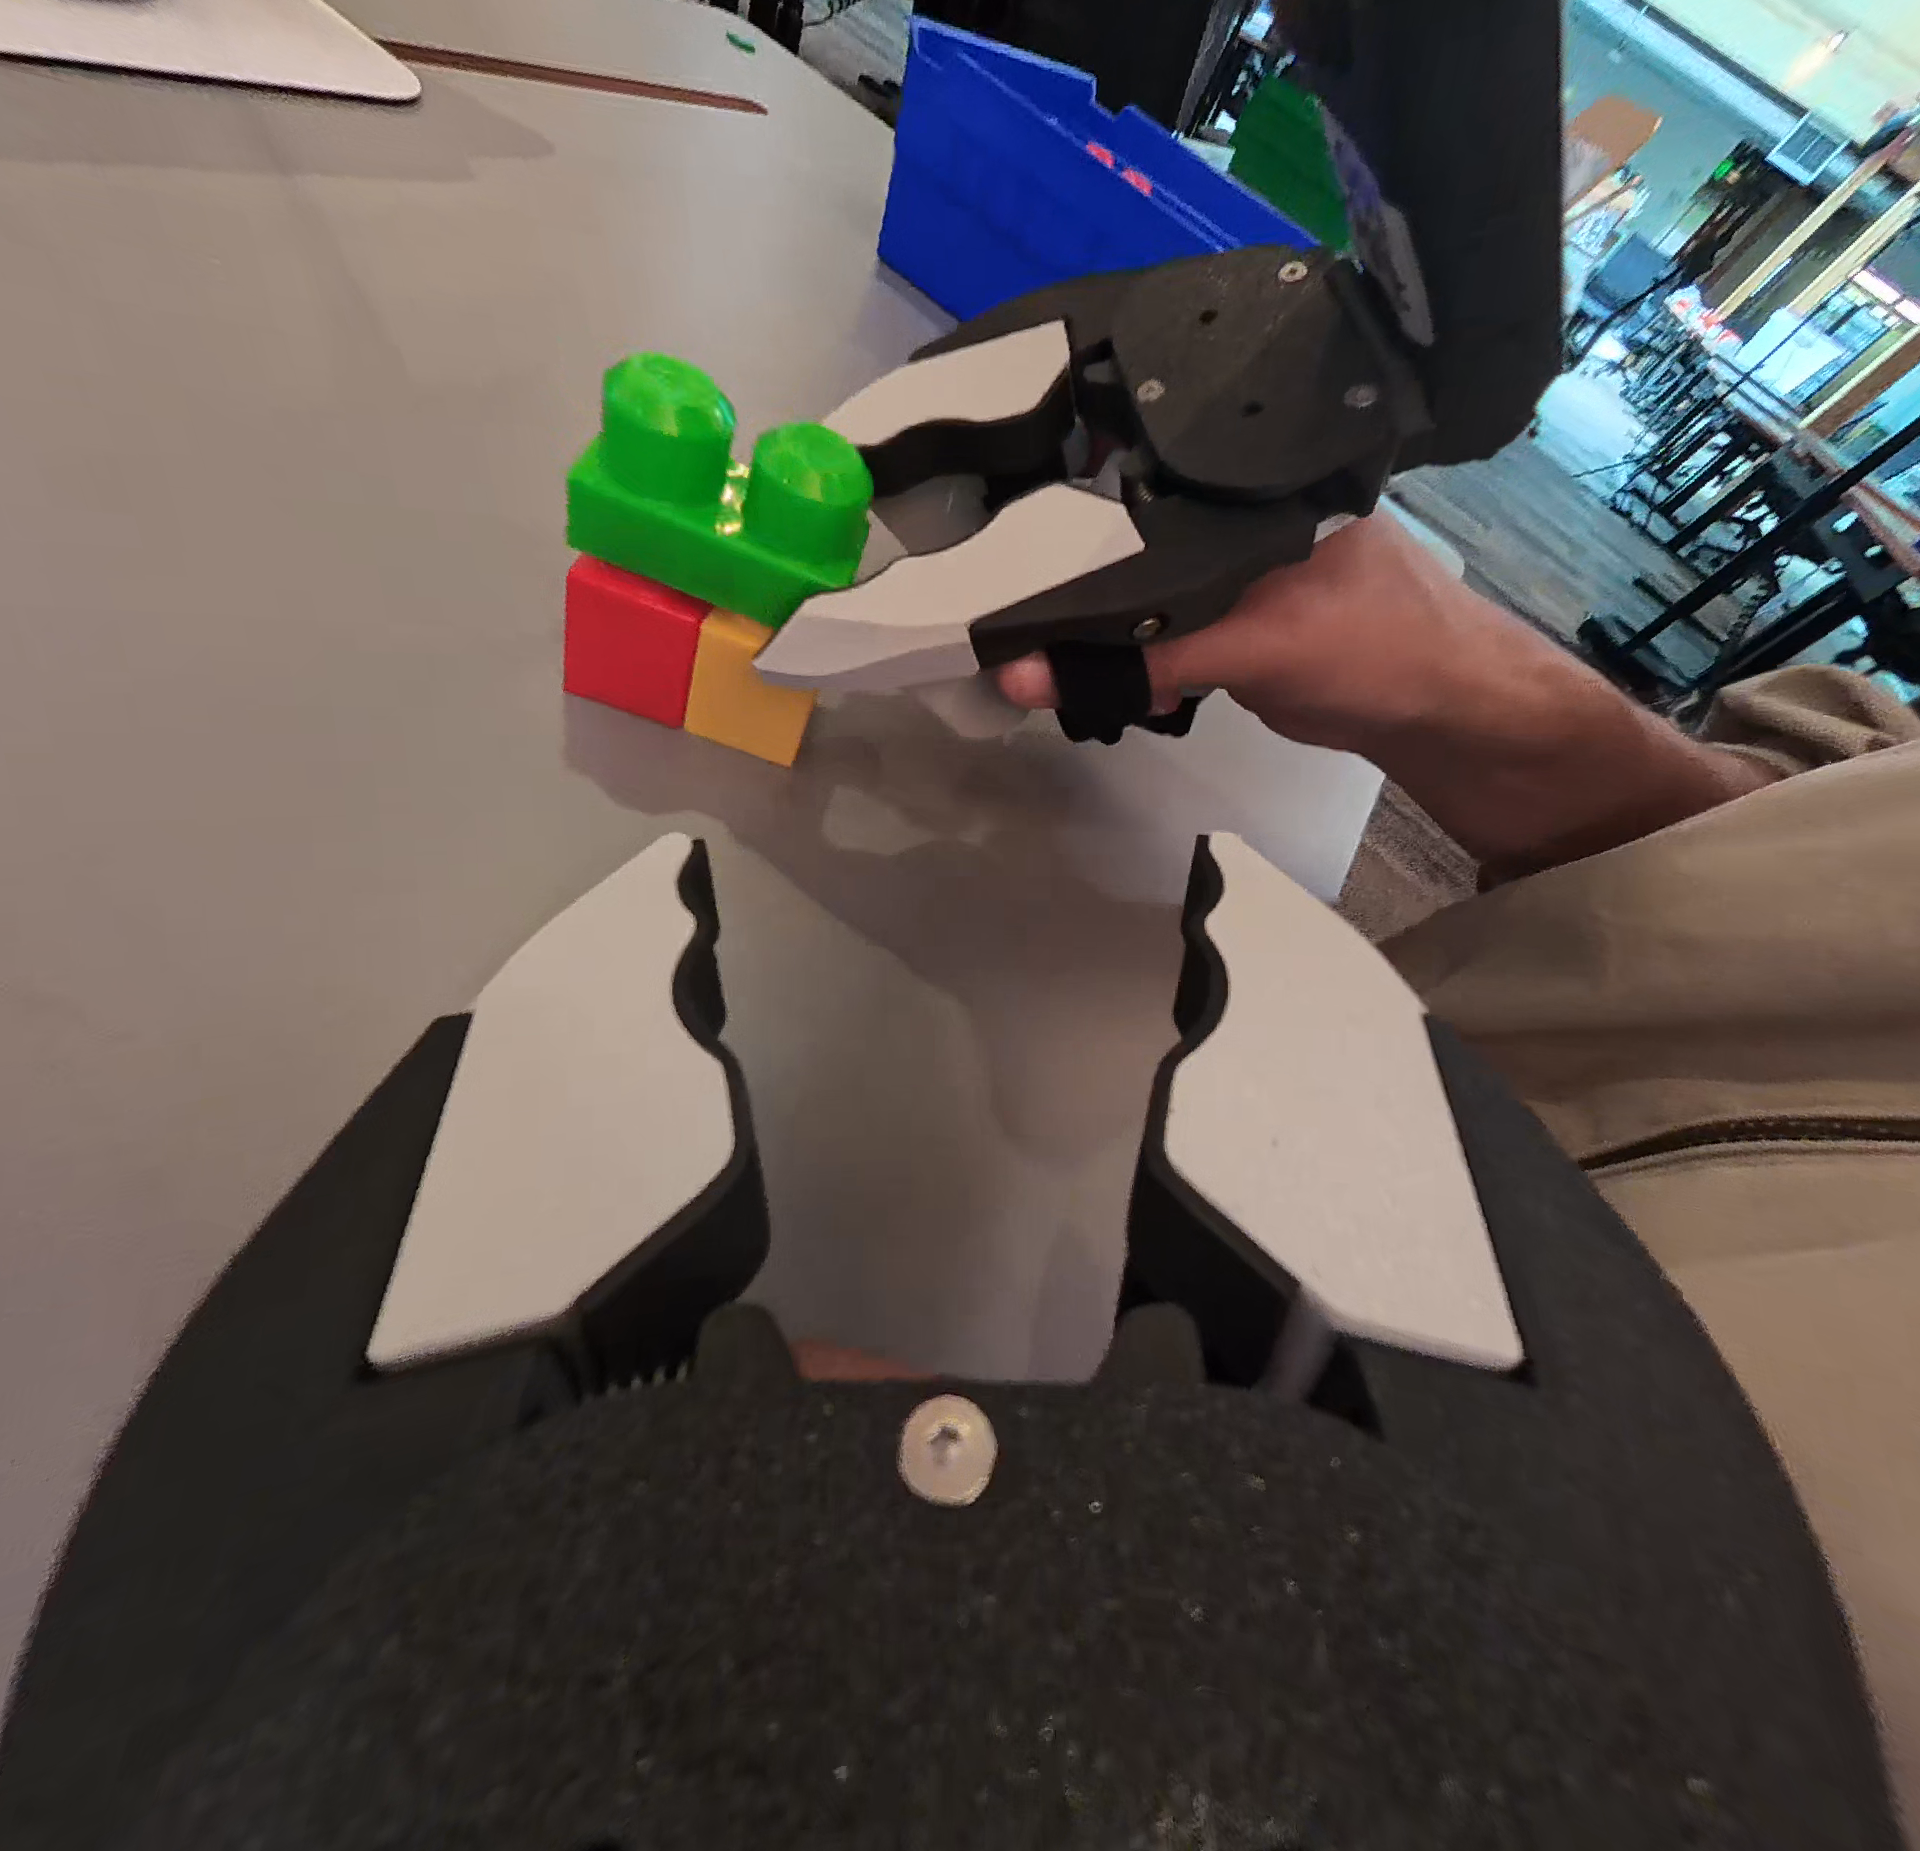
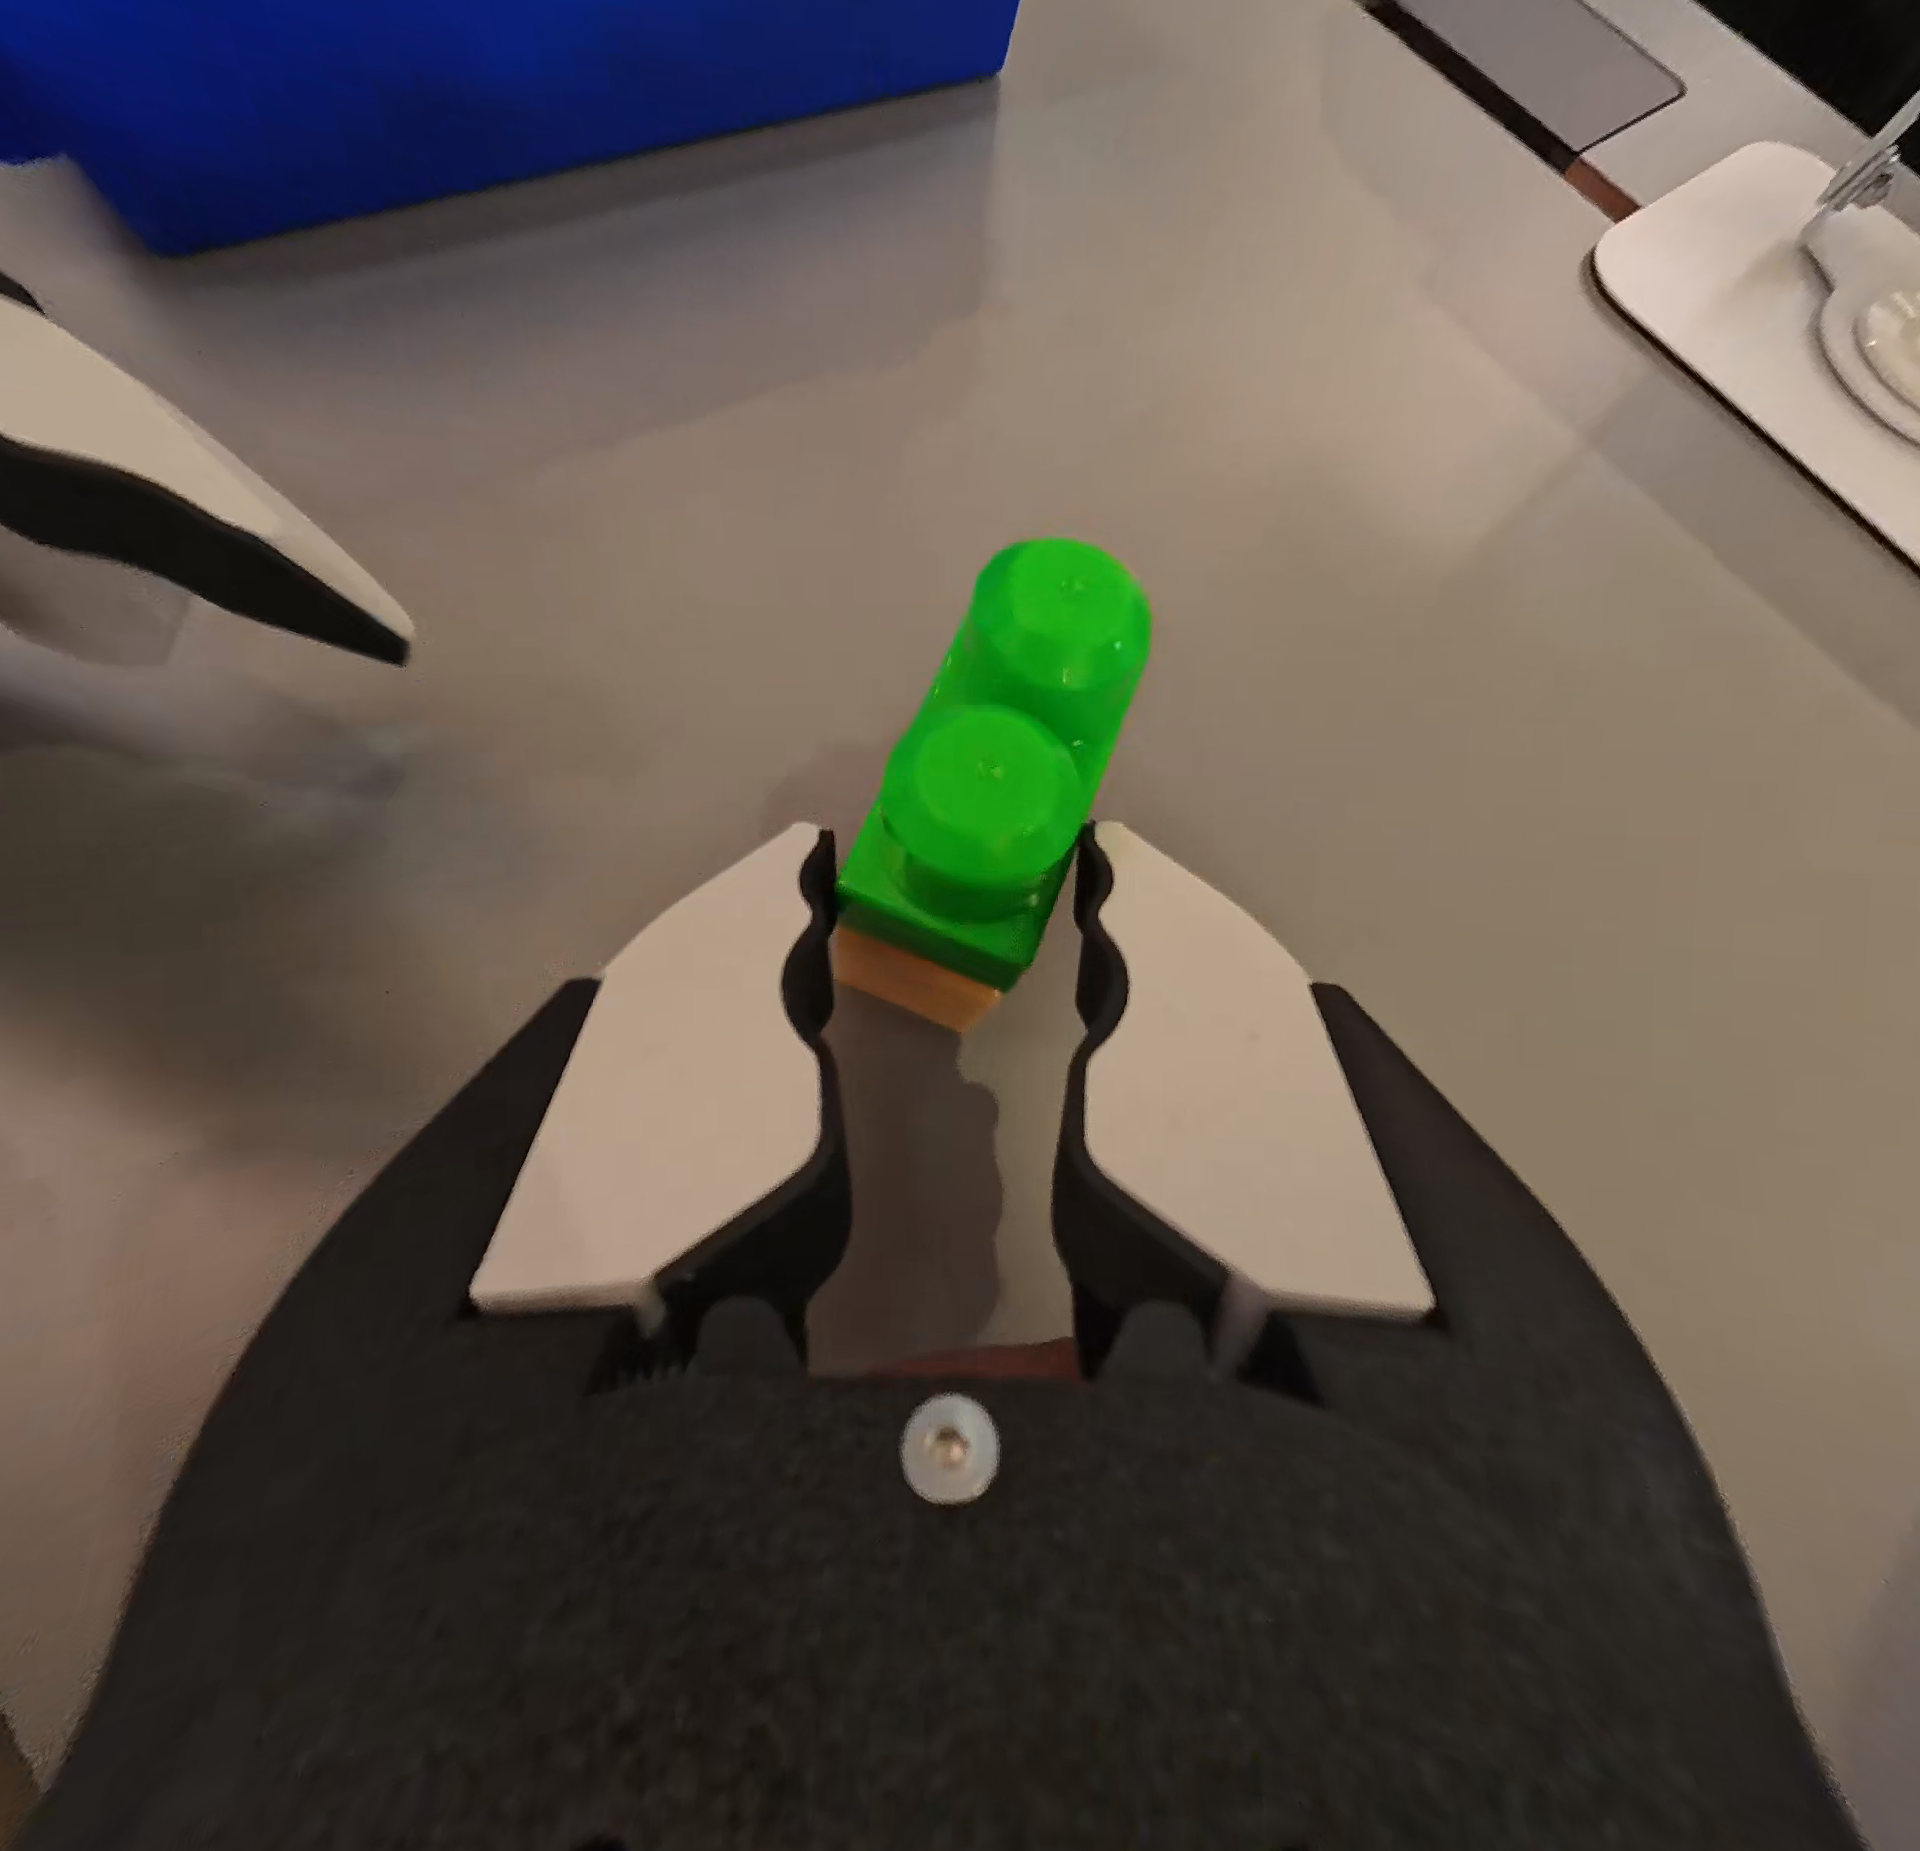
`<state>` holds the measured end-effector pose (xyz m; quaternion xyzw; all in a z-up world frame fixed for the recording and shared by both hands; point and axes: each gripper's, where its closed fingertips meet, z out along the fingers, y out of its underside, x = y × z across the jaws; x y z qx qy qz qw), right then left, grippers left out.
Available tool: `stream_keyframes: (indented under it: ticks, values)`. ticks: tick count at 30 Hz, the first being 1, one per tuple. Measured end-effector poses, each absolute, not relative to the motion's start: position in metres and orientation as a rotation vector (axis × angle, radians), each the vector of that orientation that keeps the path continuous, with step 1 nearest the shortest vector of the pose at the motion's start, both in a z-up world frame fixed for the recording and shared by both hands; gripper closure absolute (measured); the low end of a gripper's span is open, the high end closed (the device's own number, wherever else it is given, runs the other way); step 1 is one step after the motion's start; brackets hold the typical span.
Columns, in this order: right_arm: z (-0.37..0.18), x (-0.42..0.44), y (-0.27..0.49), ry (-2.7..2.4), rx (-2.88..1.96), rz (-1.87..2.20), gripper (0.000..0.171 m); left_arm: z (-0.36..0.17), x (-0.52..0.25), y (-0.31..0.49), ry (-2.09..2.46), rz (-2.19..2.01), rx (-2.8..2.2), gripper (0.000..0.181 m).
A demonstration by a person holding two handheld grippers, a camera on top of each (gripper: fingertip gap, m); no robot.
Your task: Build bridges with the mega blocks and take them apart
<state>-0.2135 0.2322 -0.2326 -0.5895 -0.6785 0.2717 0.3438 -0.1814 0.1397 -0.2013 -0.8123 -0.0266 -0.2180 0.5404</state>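
Blocks form a small bridge on the grey tabletop (image 1: 260,554): a green block (image 1: 717,513) with two studs lies across a red block (image 1: 629,638) and a yellow block (image 1: 748,695), which stand touching side by side, not far from the tabletop's edge where a blue bin (image 1: 1039,201) sits. The right gripper (image 2: 956,866) has its fingers closed on the sides of the green block's near end. The left gripper (image 1: 945,866) hovers nearby, fingers spread apart and holding nothing.
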Motion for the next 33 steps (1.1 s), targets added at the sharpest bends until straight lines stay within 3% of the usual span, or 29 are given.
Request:
stream_keyframes:
  ticks: [3, 5, 19, 24, 30, 33]
  values:
    - [-0.235, -0.209, 0.236, -1.775, -1.547, 0.705, 0.128, -0.201, -0.182, 0.139, -0.071, -0.534, -1.924, 0.096]
    - [-0.235, -0.207, 0.238, -1.778, -1.548, 0.695, 0.114, -0.201, -0.18, 0.139, -0.061, -0.53, -1.931, 0.096]
    - [-0.193, -0.19, 0.246, -1.654, -1.54, 0.764, 0.108, -0.212, -0.191, 0.151, -0.073, -0.344, -2.009, 0.095]
    - [-0.196, -0.19, 0.246, -1.565, -1.616, 0.756, 0.112, -0.222, -0.207, 0.147, -0.056, -0.124, -2.065, 0.095]
    - [-0.199, -0.218, 0.238, -1.747, -1.729, 0.631, 0.123, -0.22, -0.203, 0.144, -0.073, -0.152, -2.05, 0.096]
    - [-0.207, -0.221, 0.239, -1.876, -1.808, 0.541, 0.116, -0.217, -0.206, 0.139, -0.077, -0.15, -2.047, 0.096]
